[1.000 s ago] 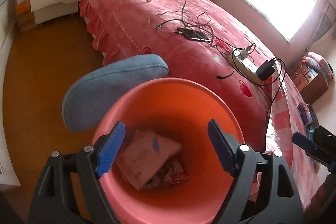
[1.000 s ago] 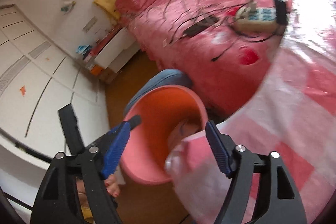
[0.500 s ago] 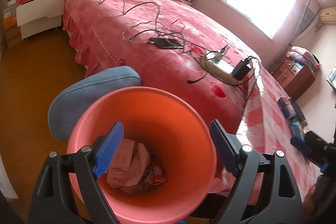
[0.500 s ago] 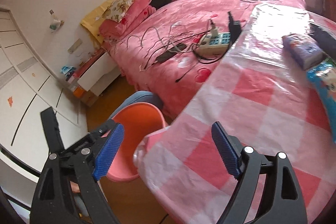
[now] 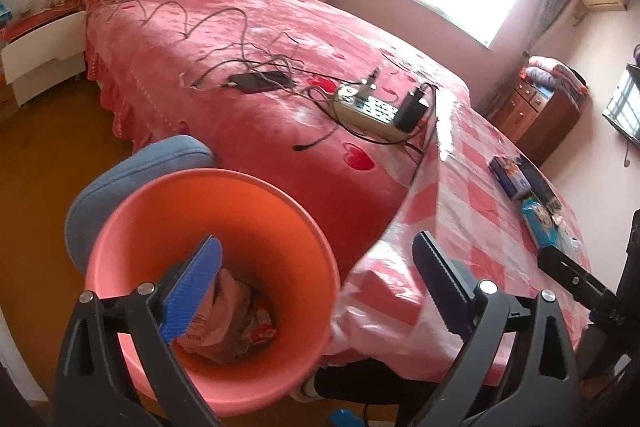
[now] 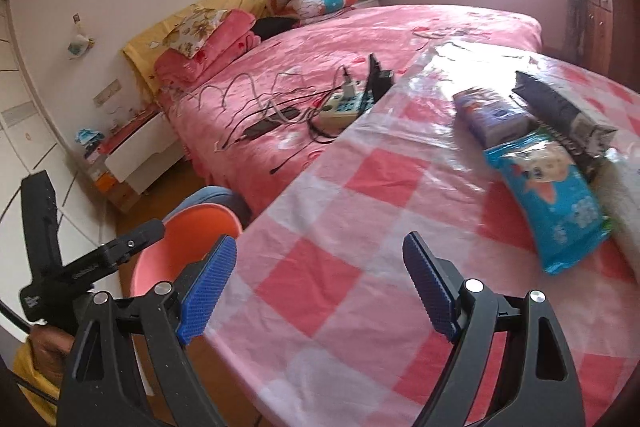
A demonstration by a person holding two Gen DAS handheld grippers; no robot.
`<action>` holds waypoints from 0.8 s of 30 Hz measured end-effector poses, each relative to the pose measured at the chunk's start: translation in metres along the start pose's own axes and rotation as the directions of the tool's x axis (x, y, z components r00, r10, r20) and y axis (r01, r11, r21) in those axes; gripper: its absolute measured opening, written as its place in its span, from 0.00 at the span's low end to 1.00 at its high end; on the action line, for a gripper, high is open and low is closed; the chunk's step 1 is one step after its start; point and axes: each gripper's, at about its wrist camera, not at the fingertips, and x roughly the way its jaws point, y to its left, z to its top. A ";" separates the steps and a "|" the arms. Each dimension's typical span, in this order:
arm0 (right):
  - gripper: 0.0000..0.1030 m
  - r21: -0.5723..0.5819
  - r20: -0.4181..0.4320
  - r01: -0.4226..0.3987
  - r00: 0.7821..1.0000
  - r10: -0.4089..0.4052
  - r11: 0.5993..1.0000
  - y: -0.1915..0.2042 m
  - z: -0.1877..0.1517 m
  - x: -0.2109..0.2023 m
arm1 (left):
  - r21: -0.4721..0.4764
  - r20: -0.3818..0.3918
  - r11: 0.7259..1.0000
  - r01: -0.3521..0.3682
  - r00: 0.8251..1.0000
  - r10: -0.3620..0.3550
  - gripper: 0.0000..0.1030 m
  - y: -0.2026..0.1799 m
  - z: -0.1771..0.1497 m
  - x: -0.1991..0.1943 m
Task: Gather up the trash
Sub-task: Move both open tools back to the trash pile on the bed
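The orange bin (image 5: 256, 211) holds crumpled wrappers (image 5: 236, 323); the left tongs (image 5: 316, 287) have just widened, the right tongs (image 6: 320, 279) gape, both empty.

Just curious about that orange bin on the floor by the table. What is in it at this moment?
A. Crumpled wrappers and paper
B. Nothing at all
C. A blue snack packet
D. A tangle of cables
A: the left wrist view looks down into the orange bin, where crumpled wrappers and paper lie at the bottom; the cables are on the bed and the blue packet on the table.
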 end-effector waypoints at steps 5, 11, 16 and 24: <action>0.82 0.006 0.031 0.025 0.999 -0.026 1.000 -0.014 0.000 -0.010 | 0.018 -0.013 1.000 0.016 1.000 -0.016 0.94 -0.016 -0.001 -0.001; 0.82 0.014 0.063 0.055 0.996 -0.056 0.998 -0.028 0.000 -0.021 | 0.037 -0.033 0.999 0.026 0.999 -0.025 0.94 -0.033 -0.001 0.000; 0.82 0.024 0.081 0.077 0.994 -0.079 0.997 -0.040 -0.002 -0.030 | 0.057 -0.044 0.998 0.033 0.999 -0.031 0.94 -0.051 -0.002 0.002; 0.82 0.060 0.096 0.110 0.989 -0.116 0.992 -0.067 -0.004 -0.042 | 0.079 -0.093 0.995 0.053 0.995 -0.046 0.94 -0.079 -0.008 0.013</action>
